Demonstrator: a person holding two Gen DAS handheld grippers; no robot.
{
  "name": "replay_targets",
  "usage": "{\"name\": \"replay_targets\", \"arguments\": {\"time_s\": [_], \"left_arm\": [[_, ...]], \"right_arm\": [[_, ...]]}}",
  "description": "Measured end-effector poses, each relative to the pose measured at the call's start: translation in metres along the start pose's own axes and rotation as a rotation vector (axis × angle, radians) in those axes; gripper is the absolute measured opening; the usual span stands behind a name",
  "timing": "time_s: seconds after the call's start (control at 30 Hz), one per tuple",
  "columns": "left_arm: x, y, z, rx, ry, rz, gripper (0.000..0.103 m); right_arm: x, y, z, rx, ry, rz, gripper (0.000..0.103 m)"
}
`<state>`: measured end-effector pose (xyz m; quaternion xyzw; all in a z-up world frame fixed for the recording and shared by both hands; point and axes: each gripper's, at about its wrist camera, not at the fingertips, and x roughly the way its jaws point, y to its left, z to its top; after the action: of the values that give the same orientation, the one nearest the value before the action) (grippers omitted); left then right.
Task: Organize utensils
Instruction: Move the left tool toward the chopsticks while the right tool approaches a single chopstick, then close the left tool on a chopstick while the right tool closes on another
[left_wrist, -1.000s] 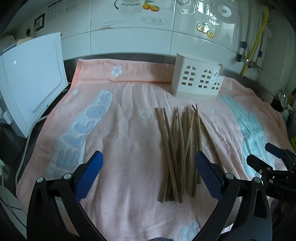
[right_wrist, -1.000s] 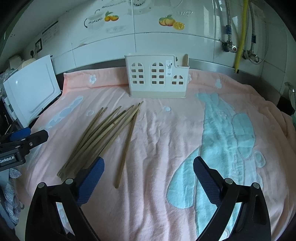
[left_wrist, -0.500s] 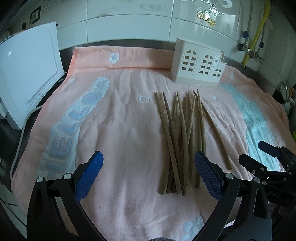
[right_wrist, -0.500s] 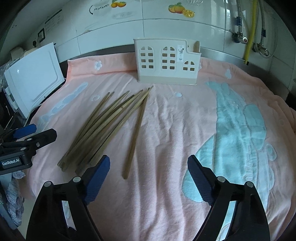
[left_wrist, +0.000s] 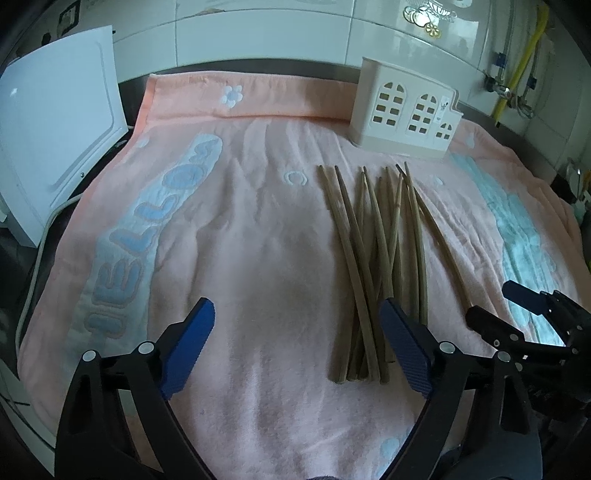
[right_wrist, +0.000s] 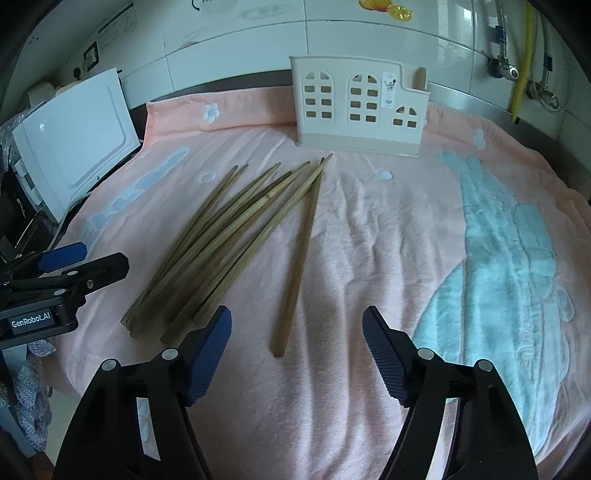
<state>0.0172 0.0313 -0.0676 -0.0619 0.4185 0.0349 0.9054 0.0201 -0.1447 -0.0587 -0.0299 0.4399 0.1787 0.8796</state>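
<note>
In the left wrist view a white board (left_wrist: 55, 122) leans at the upper left edge, just off the pink towel (left_wrist: 240, 229) that covers the counter. The left half of the towel, with its pale blue lettering, lies bare and gives open room. The left tool (left_wrist: 295, 325) fills the bottom of the frame, its jaws closing with only bare towel between the blue pads (left_wrist: 188, 347); it holds nothing. Its right pad sits over the near ends of the chopsticks (left_wrist: 373, 251), which lie in a loose bundle right of centre, pointing toward the top of the frame. The holder (left_wrist: 402, 110), white with window cut-outs, stands upright at the upper right by the towel's far edge, near the chopstick tips but apart from them. The right tool (left_wrist: 524, 317) pokes in at the right edge.

In the right wrist view the left tool (right_wrist: 66, 266) shows at the left edge, beside the bundle (right_wrist: 225, 236). One chopstick (right_wrist: 299, 258) lies apart from the rest, running from the centre up toward the holder (right_wrist: 358, 107) at top centre. The right tool (right_wrist: 297, 325) is at the bottom, jaws closing around empty space, with the lone chopstick's near end just ahead between the pads, untouched. The right side of the towel (right_wrist: 406, 221), with a blue figure, is bare out to its edge.
</note>
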Motion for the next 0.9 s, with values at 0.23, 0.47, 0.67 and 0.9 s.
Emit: {"name": "replay_targets", "arguments": {"time_s": [0.23,0.47,0.67,0.9], "left_arm": [[0.005,0.002,0.002,-0.013,0.016,-0.009,0.074],[0.001,-0.002,0.003,0.002,-0.001,-0.056,0.061],[-0.001,-0.013,-0.001,0.046,0.002,-0.109,0.046],[-0.002,-0.027,-0.002,0.082,-0.014,-0.189,0.032]], "right_arm": [[0.007,0.000,0.002,0.011,0.009,0.024,0.054],[0.014,0.002,0.005,0.015,0.019,0.047,0.040],[0.019,0.002,0.005,0.019,0.032,0.054,0.026],[0.023,0.001,0.003,0.016,0.038,0.038,0.017]]}}
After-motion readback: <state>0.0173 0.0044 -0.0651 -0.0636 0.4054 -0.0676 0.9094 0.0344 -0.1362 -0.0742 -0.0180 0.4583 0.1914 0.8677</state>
